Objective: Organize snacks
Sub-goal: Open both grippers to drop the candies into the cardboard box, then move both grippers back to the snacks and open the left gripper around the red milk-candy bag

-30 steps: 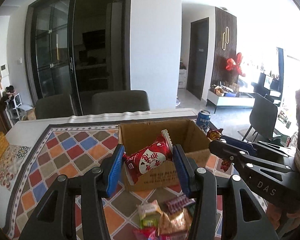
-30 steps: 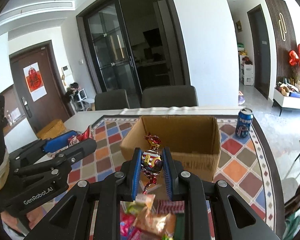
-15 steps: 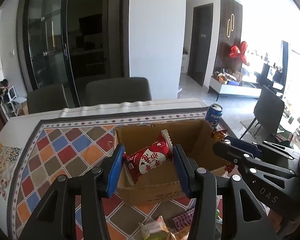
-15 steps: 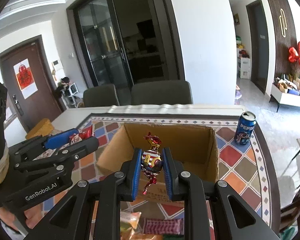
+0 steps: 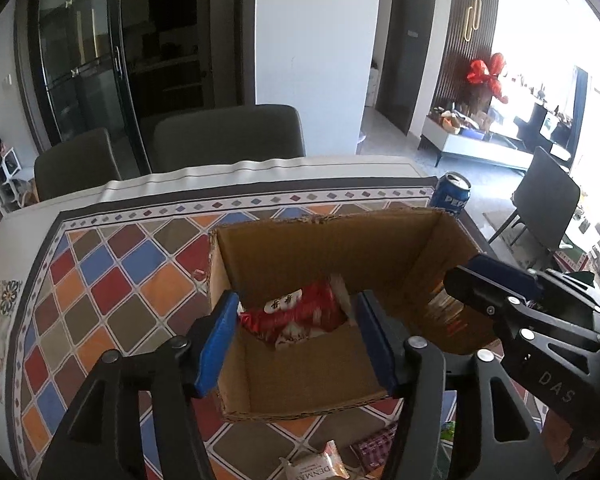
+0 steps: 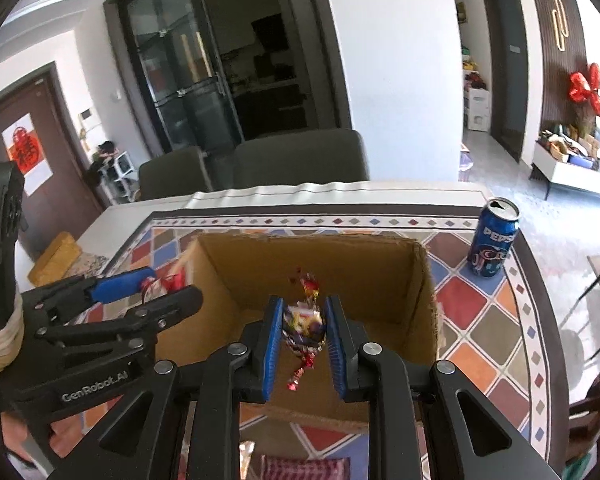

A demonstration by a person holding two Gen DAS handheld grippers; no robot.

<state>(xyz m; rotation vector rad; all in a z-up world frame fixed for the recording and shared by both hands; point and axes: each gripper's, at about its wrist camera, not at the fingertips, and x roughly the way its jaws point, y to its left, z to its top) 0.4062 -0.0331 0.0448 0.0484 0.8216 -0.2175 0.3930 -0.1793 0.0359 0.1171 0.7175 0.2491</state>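
Note:
An open cardboard box (image 5: 340,248) stands on the patterned tablecloth; it also shows in the right wrist view (image 6: 424,280). My left gripper (image 5: 296,340) is over the box with jaws wide apart, and a red snack packet (image 5: 296,312) lies loose inside the box between them. My right gripper (image 6: 303,340) hangs over the box with jaws slightly parted around a foil-wrapped candy (image 6: 304,326), which looks blurred as if slipping down. In the right wrist view the left gripper (image 6: 156,286) shows at the box's left wall.
A blue Pepsi can (image 6: 494,240) stands right of the box, also seen in the left wrist view (image 5: 452,198). Loose snack packets (image 5: 316,466) lie on the tablecloth (image 5: 112,280) in front of the box. Two dark chairs (image 5: 228,136) stand behind the table.
Both grippers moved forward over the box. My left gripper opened and the red packet dropped into the box. My right gripper's jaws have loosened around the candy.

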